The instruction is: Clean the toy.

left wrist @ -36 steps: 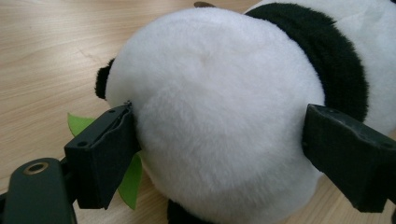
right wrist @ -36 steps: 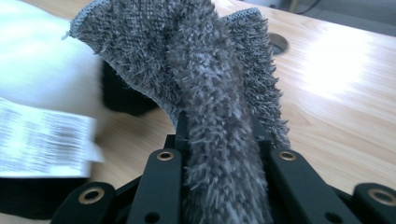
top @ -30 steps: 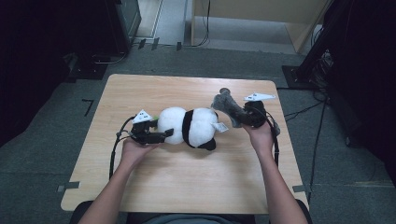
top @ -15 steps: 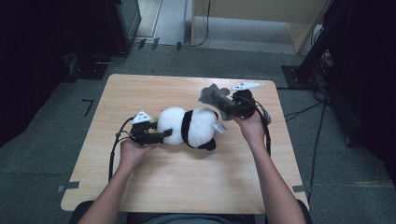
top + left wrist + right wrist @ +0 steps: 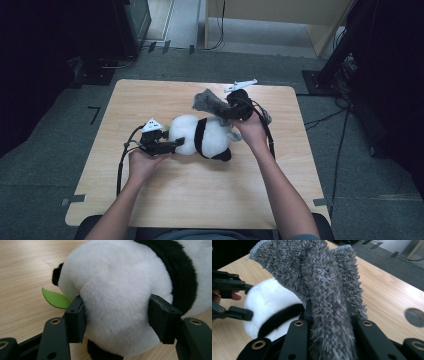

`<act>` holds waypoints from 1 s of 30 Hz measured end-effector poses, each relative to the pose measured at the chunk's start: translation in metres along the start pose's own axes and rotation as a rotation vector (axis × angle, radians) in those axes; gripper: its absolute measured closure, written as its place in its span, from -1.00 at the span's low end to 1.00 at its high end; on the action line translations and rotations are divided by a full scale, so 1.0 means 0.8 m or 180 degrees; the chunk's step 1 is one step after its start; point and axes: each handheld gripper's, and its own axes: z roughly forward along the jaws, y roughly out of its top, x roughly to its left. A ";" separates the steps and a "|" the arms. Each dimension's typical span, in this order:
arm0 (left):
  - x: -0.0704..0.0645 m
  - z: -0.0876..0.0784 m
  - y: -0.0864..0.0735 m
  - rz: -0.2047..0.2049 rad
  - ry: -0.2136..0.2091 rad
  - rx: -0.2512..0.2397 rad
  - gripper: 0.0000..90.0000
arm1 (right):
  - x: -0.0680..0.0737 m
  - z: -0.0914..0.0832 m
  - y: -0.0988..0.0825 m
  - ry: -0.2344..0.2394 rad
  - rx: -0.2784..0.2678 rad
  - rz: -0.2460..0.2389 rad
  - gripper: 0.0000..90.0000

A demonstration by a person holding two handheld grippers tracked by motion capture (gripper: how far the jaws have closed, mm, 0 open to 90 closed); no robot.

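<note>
A black-and-white panda plush (image 5: 200,136) lies on its side at the middle of the wooden table (image 5: 150,200). My left gripper (image 5: 174,144) is at its left end. The jaws have just been closing and their pads (image 5: 77,317) press into the white fur (image 5: 117,290) on both sides. A green felt leaf (image 5: 56,299) sticks out beside the left pad. My right gripper (image 5: 220,109) is shut on a fuzzy grey cloth (image 5: 206,100), held raised just behind the panda (image 5: 269,305). The cloth (image 5: 324,290) stands up between the jaws and fans out above them.
The tabletop has bare wood in front of the panda and at its far left. A round grey hole (image 5: 415,317) sits in the table at the right. Dark cabinets and cables (image 5: 345,115) line the floor around the table.
My right gripper has carried the grey cloth left and upward, from the right side of the table to just behind the panda. The left hand has stayed in place at the panda.
</note>
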 end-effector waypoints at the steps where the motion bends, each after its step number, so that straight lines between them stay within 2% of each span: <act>1: 0.000 0.000 0.000 -0.0002 0.0000 0.0013 -0.17 | 0.006 0.009 0.005 0.0034 0.0023 -0.0009 0.62; 6: -0.001 -0.001 0.001 0.0010 0.0012 0.0015 -0.17 | 0.016 0.024 0.013 0.0085 0.0066 -0.0060 0.61; 11: -0.002 -0.001 0.001 0.0023 0.0027 -0.0001 -0.17 | 0.026 0.052 0.024 0.0142 0.0192 -0.0174 0.61; 18: -0.005 0.000 0.001 0.0005 0.0057 -0.0009 -0.16 | 0.032 0.081 0.031 0.0181 0.0328 -0.0203 0.57; 19: -0.004 -0.001 0.001 -0.0001 0.0052 -0.0004 -0.15 | 0.032 0.084 0.031 0.0213 0.0345 -0.0197 0.52; 21: -0.004 -0.001 0.001 -0.0001 0.0046 0.0004 -0.12 | 0.032 0.089 0.030 0.0326 0.0357 -0.0193 0.25; 22: -0.004 -0.001 0.001 -0.0006 0.0041 0.0004 -0.12 | 0.032 0.089 0.030 0.0326 0.0357 -0.0193 0.25; 23: -0.004 -0.002 0.001 -0.0017 0.0040 0.0008 -0.11 | 0.033 0.090 0.031 0.0358 0.0352 -0.0185 0.16; 25: -0.004 -0.002 0.001 -0.0016 0.0042 0.0011 -0.07 | 0.032 0.088 0.031 0.0355 0.0351 -0.0198 0.22; 29: -0.005 -0.002 0.002 -0.0011 0.0057 0.0003 0.01 | 0.031 0.079 0.037 0.0395 0.0232 -0.0107 0.55; 30: -0.005 -0.002 0.002 -0.0011 0.0057 0.0003 0.01 | 0.031 0.079 0.037 0.0395 0.0232 -0.0107 0.55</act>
